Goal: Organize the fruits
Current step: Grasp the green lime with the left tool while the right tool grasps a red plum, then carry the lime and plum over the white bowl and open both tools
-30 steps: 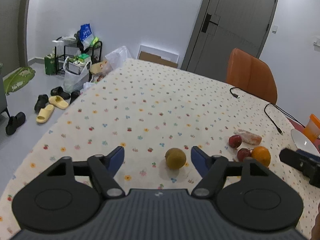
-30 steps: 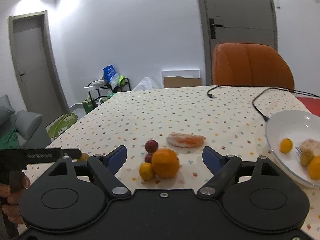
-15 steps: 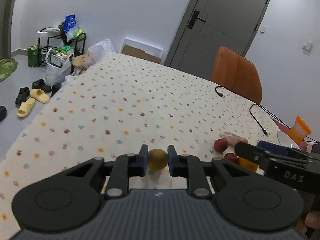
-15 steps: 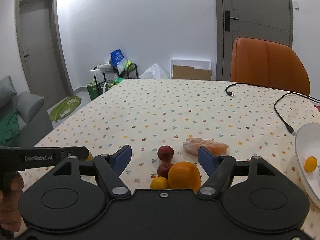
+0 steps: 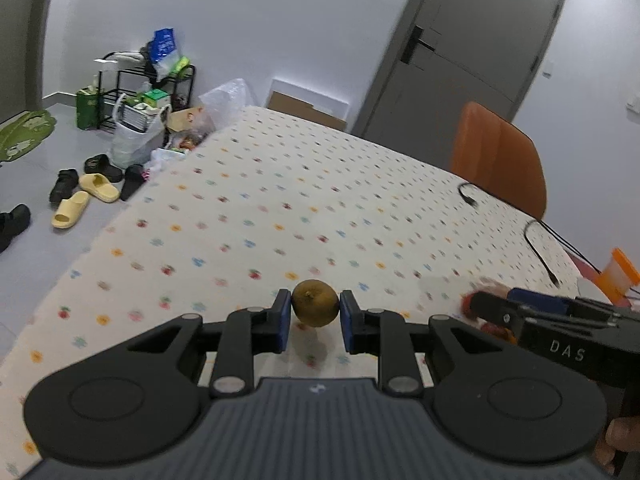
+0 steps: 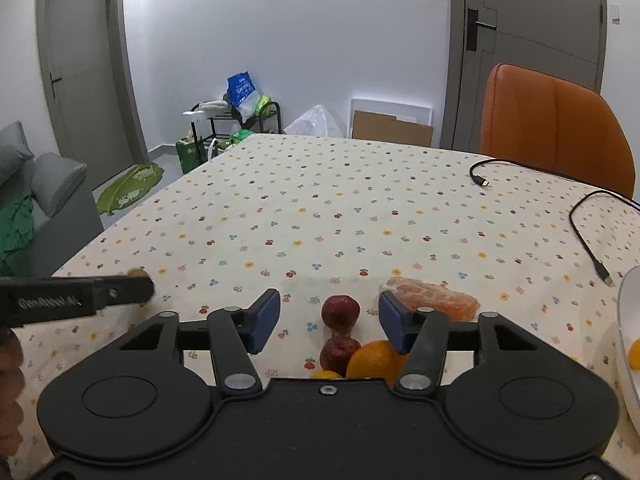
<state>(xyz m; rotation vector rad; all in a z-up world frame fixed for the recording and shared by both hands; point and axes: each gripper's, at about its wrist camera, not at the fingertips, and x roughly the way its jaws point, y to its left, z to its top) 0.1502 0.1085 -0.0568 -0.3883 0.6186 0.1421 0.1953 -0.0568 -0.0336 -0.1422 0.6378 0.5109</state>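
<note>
Left gripper: we are pinching the round olive-brown fruit between our two blue pads, one pad touching each side of it; the fruit is sitting above the flower-dotted cream tablecloth, and its shadow is lying just under it.
Right gripper: we are holding its blue-tipped fingers spread apart with nothing between the pads, over the fruit cluster, which is lying to the right of the olive-brown fruit.
Fruit cluster: nearest to us a large round orange and a small yellow citrus, half hidden by the gripper body, are resting on the tablecloth; a wrinkled dark red fruit is touching the orange, and a second dark red round fruit is lying just behind it.
Beyond the cluster: a peeled orange-pink piece in clear wrap is lying just behind and to the right.
White bowl: its rim is showing at the far right of the cluster, with a small yellow fruit inside.
Far side: black cables are trailing over the tablecloth; an orange leather chair is standing behind them.
</note>
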